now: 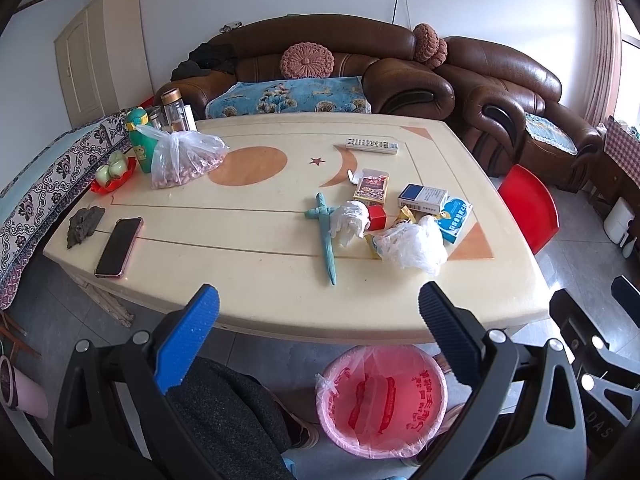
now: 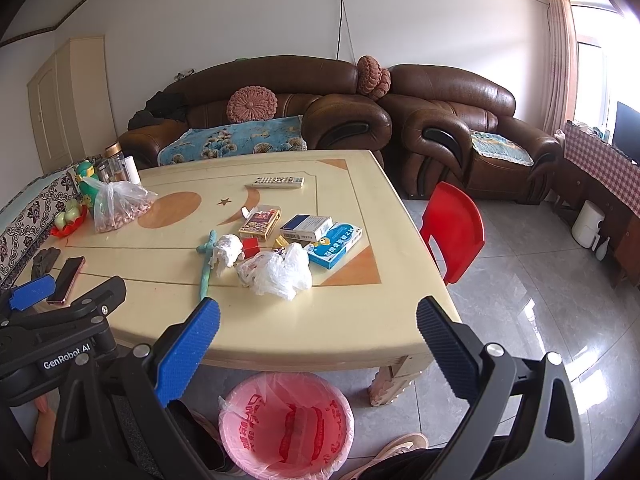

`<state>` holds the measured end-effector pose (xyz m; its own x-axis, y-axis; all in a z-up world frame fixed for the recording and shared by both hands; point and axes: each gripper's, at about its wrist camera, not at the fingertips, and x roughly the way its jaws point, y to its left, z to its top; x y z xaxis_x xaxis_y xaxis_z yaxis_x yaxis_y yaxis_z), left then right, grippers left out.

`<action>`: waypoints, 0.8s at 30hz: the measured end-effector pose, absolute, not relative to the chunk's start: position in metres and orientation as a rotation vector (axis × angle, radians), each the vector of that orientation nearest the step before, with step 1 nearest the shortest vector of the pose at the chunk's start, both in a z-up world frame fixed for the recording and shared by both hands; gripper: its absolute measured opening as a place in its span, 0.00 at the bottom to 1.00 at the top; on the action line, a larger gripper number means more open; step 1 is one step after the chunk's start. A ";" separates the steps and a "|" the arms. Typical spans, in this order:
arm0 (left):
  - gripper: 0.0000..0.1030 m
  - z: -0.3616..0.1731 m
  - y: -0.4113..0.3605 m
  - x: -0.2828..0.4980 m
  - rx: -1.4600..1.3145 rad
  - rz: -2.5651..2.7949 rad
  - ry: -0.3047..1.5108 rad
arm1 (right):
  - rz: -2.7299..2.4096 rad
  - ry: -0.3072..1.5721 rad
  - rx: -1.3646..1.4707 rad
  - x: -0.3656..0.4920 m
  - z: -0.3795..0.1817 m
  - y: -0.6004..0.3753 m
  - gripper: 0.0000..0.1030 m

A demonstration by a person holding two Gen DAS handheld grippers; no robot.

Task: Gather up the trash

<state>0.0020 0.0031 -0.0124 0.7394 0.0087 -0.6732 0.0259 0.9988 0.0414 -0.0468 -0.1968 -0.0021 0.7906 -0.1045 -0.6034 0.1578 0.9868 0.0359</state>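
- Left gripper point(image 1: 319, 307) and right gripper point(image 2: 318, 318): both spread wide, empty, short of the cream desk point(image 1: 248, 280).
- Pink-lined round waste bin point(image 1: 380, 400): on the floor below the near edge.
- Crumpled white plastic bag point(image 2: 278, 270) (nearest trash): advisable to pinch a bunched fold, lift clear, release over bin.

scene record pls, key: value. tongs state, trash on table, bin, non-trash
left tongs: open, empty, above near table edge
right tongs: open, empty
trash: crumpled white bag, tissue wad, boxes behind them
bin: pink-lined, on floor under near table edge
non-trash: phone, remote
table: cream
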 end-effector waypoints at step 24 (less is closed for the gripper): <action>0.95 -0.025 0.004 0.039 0.065 -0.018 0.816 | -0.124 0.717 0.098 -0.012 -0.033 -0.215 0.94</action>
<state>0.0393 0.0042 -0.0251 0.6853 0.0088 -0.7283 0.0411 0.9979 0.0508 -0.0120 -0.2151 -0.0331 0.7468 -0.0797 -0.6603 0.1467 0.9881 0.0466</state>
